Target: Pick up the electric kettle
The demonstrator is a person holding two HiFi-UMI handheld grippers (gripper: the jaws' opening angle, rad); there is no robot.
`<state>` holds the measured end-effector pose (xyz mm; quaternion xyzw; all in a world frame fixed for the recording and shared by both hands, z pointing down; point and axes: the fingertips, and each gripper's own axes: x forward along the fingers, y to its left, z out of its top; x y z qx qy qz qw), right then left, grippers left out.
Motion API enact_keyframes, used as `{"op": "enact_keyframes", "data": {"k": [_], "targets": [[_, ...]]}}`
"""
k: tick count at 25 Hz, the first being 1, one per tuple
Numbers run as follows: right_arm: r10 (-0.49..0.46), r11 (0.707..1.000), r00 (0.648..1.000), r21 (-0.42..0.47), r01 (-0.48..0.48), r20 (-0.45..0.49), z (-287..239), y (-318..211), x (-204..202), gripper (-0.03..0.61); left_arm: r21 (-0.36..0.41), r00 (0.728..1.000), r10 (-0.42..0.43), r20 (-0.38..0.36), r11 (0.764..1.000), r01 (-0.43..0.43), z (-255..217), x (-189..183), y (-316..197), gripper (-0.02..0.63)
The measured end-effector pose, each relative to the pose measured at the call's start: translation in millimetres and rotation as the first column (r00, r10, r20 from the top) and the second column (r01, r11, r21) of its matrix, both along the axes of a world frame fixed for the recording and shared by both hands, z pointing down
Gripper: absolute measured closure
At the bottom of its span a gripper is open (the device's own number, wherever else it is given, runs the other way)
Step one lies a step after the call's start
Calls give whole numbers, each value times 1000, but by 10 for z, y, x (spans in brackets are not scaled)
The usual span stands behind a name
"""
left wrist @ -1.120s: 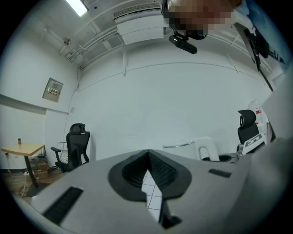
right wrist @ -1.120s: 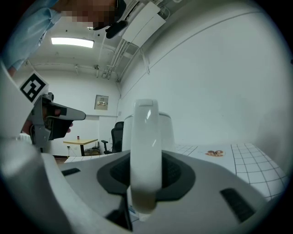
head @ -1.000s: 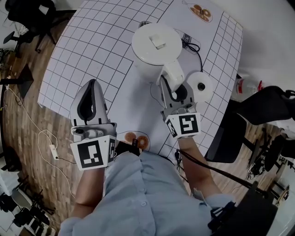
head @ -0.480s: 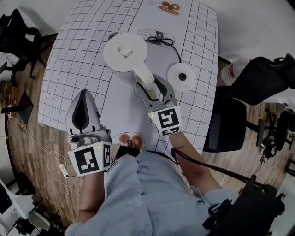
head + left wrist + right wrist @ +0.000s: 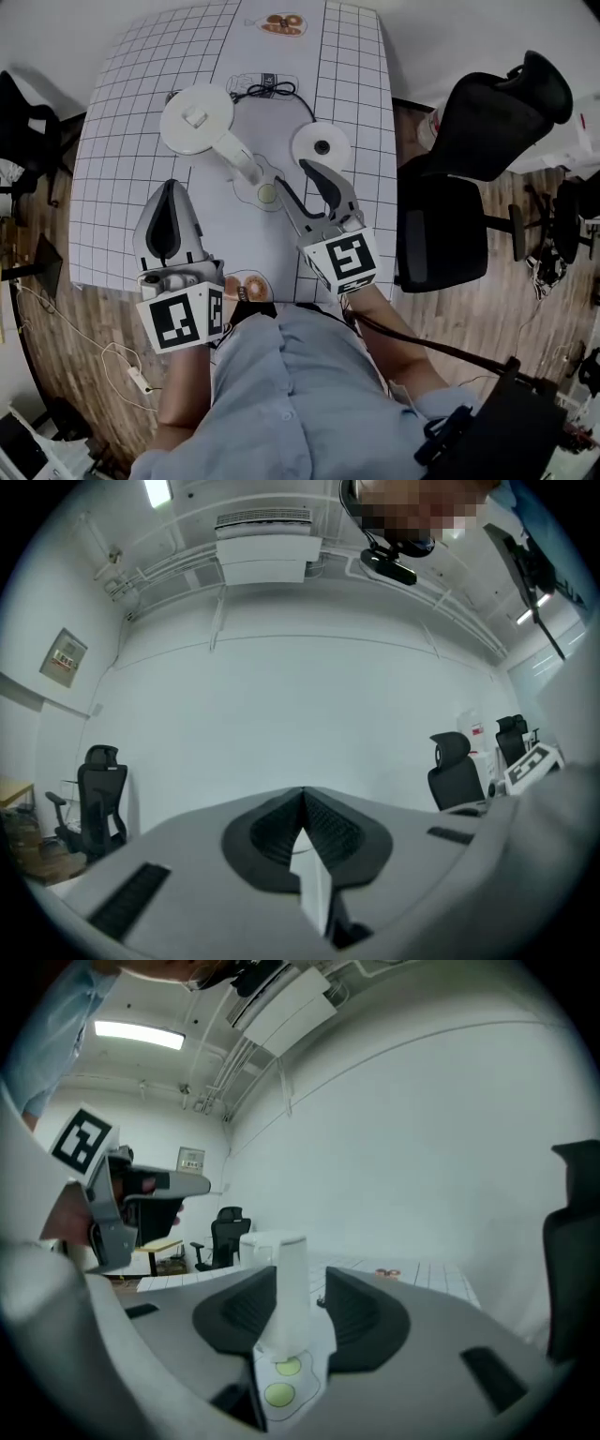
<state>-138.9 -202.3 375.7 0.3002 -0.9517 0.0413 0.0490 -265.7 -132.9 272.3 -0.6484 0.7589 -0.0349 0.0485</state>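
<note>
We see white gridded worktop [image 5: 131, 187] standing on wood-plank floor [image 5: 56, 319]. Black office chair [image 5: 469, 178] just beside worktop's right edge. We note plain white walls [image 5: 300, 705], air-conditioning unit [image 5: 265, 546] up near ceiling, strip light [image 5: 141, 1035] lit overhead, small notice [image 5: 64, 656] on side wall, second black chair [image 5: 101, 794] below it.

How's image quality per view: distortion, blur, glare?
Head view: fisheye bows the table grid; sharp, evenly lit. Left gripper view: black vignette, lamp blown out top left, mosaic patch up top. Right gripper view: heavy fisheye, kettle slightly soft.
</note>
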Motion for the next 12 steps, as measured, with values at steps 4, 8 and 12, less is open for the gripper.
{"op": "enact_keyframes", "data": {"k": [4, 8, 12], "targets": [[98, 994, 993, 52, -101, 65, -494, -110, 387, 529, 41, 996, 91, 13, 995, -91, -147, 354, -206, 612], [150, 981, 984, 112, -161, 100, -813, -159, 667, 561, 69, 984, 173, 36, 982, -176, -308, 698, -403, 612], [219, 955, 970, 179, -235, 108, -1000, -223, 882, 571, 82, 970, 237, 60, 967, -242, -389, 1008, -546, 612]]}}
